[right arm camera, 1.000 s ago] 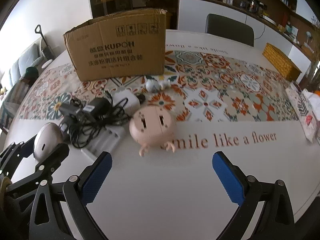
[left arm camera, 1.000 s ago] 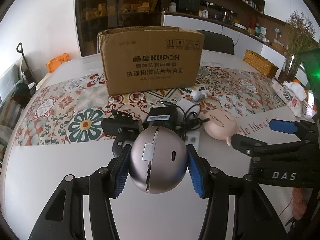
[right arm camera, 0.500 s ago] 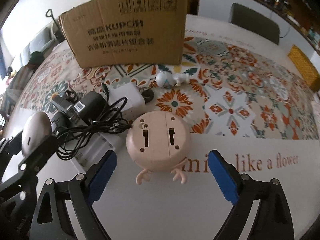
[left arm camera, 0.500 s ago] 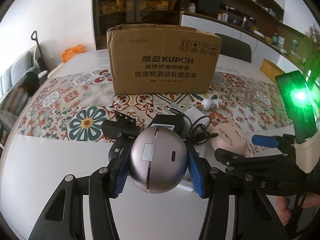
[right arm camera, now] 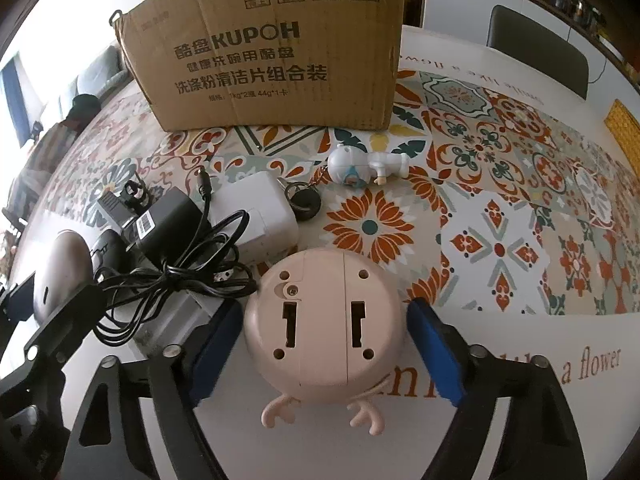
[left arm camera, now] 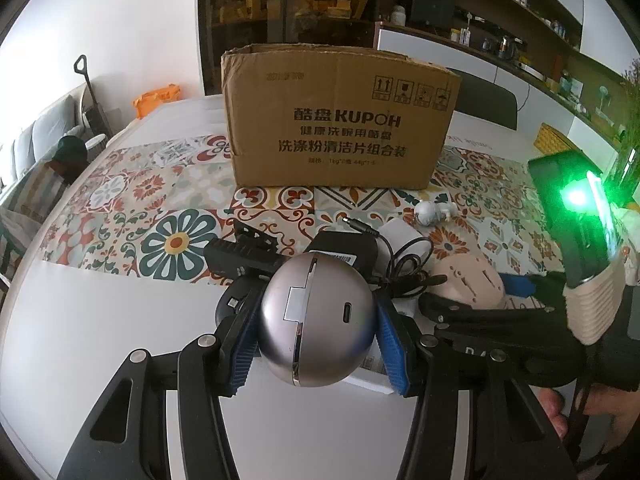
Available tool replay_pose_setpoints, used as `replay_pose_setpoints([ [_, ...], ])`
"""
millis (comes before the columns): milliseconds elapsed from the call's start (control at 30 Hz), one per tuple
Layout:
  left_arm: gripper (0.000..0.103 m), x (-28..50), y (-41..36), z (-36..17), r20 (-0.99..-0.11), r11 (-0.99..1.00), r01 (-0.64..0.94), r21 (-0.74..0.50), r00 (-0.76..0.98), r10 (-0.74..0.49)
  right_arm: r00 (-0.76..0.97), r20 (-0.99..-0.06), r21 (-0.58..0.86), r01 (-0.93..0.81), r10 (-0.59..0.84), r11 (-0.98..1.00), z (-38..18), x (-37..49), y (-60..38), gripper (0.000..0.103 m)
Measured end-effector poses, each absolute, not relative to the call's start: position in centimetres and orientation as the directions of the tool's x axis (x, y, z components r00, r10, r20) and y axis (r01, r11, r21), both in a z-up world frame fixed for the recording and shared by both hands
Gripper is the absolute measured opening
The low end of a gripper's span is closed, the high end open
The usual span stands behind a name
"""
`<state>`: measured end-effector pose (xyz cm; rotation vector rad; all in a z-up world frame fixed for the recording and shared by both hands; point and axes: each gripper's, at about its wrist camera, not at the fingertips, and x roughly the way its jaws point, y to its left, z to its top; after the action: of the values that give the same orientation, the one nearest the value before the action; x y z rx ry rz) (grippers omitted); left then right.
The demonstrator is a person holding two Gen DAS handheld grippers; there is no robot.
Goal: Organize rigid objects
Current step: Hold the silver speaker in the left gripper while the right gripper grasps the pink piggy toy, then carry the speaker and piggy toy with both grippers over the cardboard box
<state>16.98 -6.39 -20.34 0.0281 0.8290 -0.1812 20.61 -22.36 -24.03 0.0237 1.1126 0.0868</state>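
Observation:
My left gripper (left arm camera: 316, 342) is shut on a silver round device (left arm camera: 316, 320) and holds it above the table, in front of the open cardboard box (left arm camera: 340, 120). My right gripper (right arm camera: 324, 344) is open, its blue pads on either side of a pink round toy with antlers (right arm camera: 324, 328) that lies on the table; small gaps show at both pads. The toy also shows in the left wrist view (left arm camera: 472, 284). The silver device shows at the left in the right wrist view (right arm camera: 60, 268).
A black adapter with tangled cable (right arm camera: 168, 228), a white charger block (right arm camera: 256, 216), a black ring on a keychain (right arm camera: 306, 200), a small white figurine (right arm camera: 360, 166) and a white strip (right arm camera: 168, 320) lie between toy and box. A wicker basket (right arm camera: 624, 128) stands far right.
My right gripper moved forward until its open pads straddle the pink toy. My left gripper, still holding the silver device, moved closer to the box.

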Motion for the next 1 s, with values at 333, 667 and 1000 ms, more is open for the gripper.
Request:
replay_pose_setpoints([
  [333, 0.053, 17.1, -6.2, -20.1, -0.735, 0.977, 0.205, -0.062, 0.653, -0.183, 0.451, -0.889, 0.079, -0.025, 0.082, 0.997, -23.9, 19.9, -23.0, 0.074],
  [667, 0.053, 16.9, -5.3, -17.3, -0.720, 0.965, 0.253, -0.075, 0.656, -0.228, 0.504, -0.862, 0.058, 0.002, 0.049, 0.998, -19.5, 17.3, -22.6, 0.074],
  [1000, 0.053, 17.0, -4.1, -12.2, -0.670, 0.953, 0.292, -0.080, 0.692, -0.268, 0.583, -0.812, 0.064, 0.051, 0.022, 0.997, -13.6, 15.9, -21.9, 0.074],
])
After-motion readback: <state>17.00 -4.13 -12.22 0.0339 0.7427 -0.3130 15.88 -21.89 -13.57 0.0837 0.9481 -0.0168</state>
